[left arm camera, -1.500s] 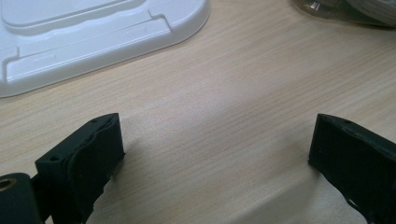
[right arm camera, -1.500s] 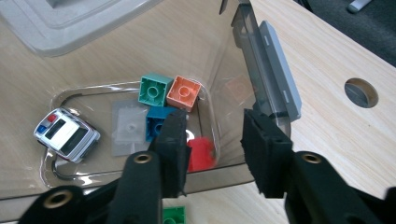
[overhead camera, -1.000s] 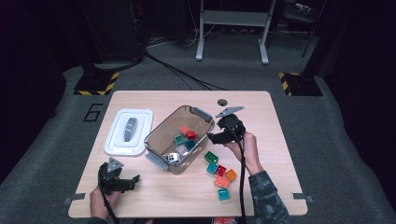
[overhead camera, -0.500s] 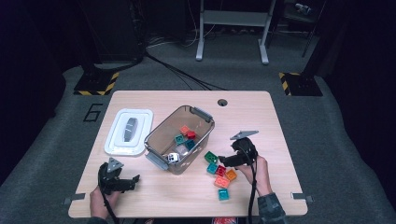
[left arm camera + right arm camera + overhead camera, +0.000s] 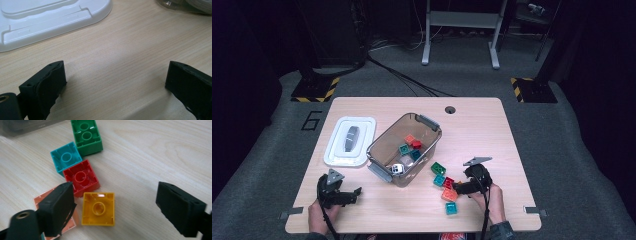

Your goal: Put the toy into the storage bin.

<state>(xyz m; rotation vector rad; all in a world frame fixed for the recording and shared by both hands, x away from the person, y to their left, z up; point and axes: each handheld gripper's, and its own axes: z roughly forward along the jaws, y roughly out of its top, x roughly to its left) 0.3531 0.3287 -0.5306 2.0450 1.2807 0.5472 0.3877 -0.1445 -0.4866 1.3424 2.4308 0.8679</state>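
Right gripper (image 5: 112, 207) low over loose bricks beside bin (image 5: 404, 150), jaws just opening, spread around yellow brick (image 5: 98, 208), not gripping. Risk: left jaw catches orange brick (image 5: 42, 200), nudges red brick (image 5: 81, 177). Left gripper (image 5: 115, 82) spread, empty.

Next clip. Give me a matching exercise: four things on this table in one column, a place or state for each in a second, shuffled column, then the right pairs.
1. white lid
2. yellow brick
3. clear bin
4. left gripper

A. between the right gripper's open jaws
B. lies flat left of the bin
C. jaws open over bare wood
D. holds several bricks

Pairs: 1-B, 2-A, 3-D, 4-C
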